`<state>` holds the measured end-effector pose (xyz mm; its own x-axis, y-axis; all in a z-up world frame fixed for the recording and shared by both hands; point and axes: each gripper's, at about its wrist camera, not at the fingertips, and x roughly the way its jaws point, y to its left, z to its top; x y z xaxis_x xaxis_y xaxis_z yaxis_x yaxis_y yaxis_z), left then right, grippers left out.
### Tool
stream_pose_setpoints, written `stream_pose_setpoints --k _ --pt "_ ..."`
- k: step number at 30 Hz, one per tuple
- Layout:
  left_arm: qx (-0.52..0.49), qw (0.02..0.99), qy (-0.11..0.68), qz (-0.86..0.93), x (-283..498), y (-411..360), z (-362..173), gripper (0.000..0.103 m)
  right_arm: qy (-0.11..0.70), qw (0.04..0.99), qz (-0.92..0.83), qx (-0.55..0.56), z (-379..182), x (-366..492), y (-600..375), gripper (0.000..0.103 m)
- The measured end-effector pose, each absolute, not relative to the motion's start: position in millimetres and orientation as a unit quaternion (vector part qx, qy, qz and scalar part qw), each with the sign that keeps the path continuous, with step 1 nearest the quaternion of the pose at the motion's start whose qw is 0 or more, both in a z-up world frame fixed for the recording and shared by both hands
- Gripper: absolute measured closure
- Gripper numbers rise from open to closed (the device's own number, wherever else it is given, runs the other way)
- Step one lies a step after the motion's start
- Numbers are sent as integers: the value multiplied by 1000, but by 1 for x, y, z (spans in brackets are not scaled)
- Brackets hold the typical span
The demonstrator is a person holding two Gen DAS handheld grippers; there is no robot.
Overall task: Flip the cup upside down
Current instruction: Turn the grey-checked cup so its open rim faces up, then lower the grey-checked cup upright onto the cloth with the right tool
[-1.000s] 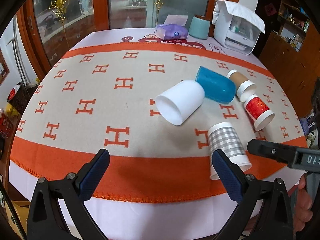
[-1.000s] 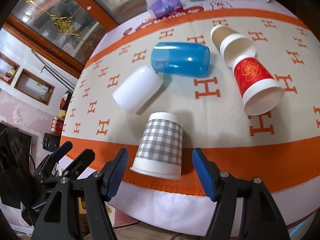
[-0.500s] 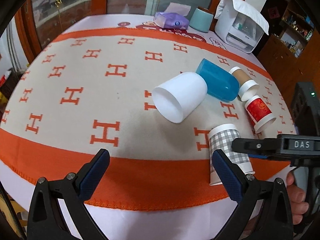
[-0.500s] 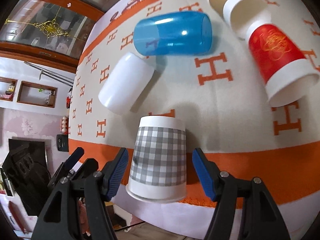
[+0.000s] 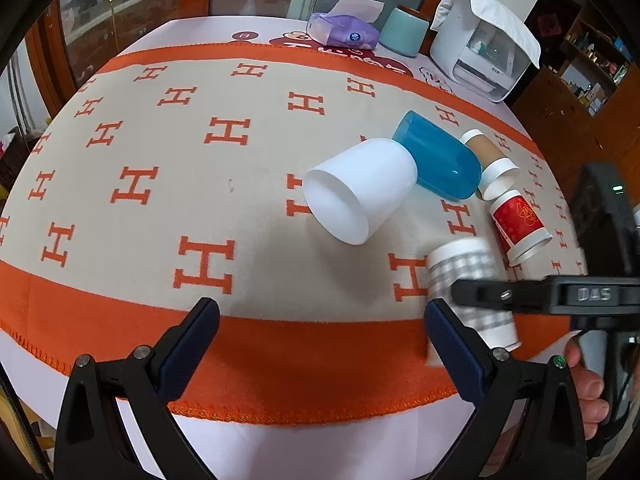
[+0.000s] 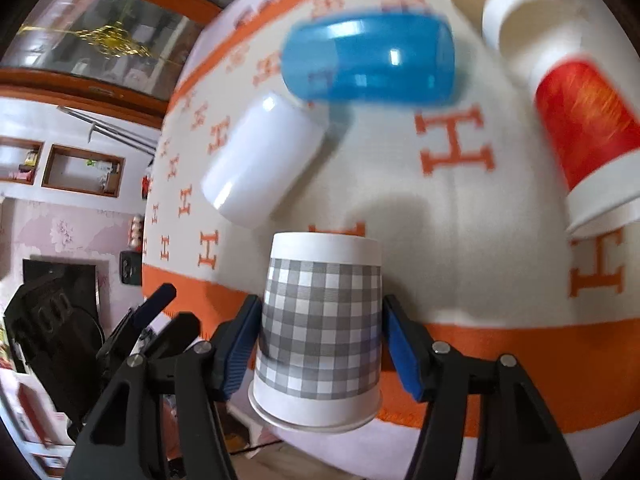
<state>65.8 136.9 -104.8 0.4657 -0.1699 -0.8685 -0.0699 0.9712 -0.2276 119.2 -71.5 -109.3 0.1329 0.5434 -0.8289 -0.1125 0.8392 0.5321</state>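
A grey checked paper cup (image 6: 320, 332) lies on its side near the table's front edge, mouth toward me. My right gripper (image 6: 320, 344) is shut on it, blue pads on both sides of its body. In the left wrist view the cup (image 5: 464, 280) shows blurred at the right, with the right gripper's black finger across it. My left gripper (image 5: 320, 344) is open and empty above the orange border of the cloth.
A white cup (image 5: 360, 190), a blue cup (image 5: 440, 164), a brown cup (image 5: 486, 156) and a red cup (image 5: 518, 224) lie on their sides mid-table. A tissue pack (image 5: 342, 32), a teal jar (image 5: 404, 32) and a white appliance (image 5: 484, 52) stand at the back.
My right gripper moved forward around the checked cup and closed on it. The left gripper shifted slightly closer over the table and stayed open.
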Motion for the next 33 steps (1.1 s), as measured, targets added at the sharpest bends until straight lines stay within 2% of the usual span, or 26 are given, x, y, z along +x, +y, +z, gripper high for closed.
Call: stream_pose_setpoints --k 4,12,17,26,33 --pt "-106 855 508 -18 68 133 -100 2 496 845 186 70 -80 109 -63 42" --pt "-110 873 475 9 61 130 -92 2 387 895 218 -33 -97 85 -53 42" --pt "-109 875 471 19 52 130 -96 2 354 900 234 -99 -98 57 -50 42" --pt "-101 875 473 13 47 118 -101 2 338 903 232 -125 -109 41 -50 42" --pt "-96 877 471 7 41 111 -99 2 340 902 253 -83 -105 33 -54 33"
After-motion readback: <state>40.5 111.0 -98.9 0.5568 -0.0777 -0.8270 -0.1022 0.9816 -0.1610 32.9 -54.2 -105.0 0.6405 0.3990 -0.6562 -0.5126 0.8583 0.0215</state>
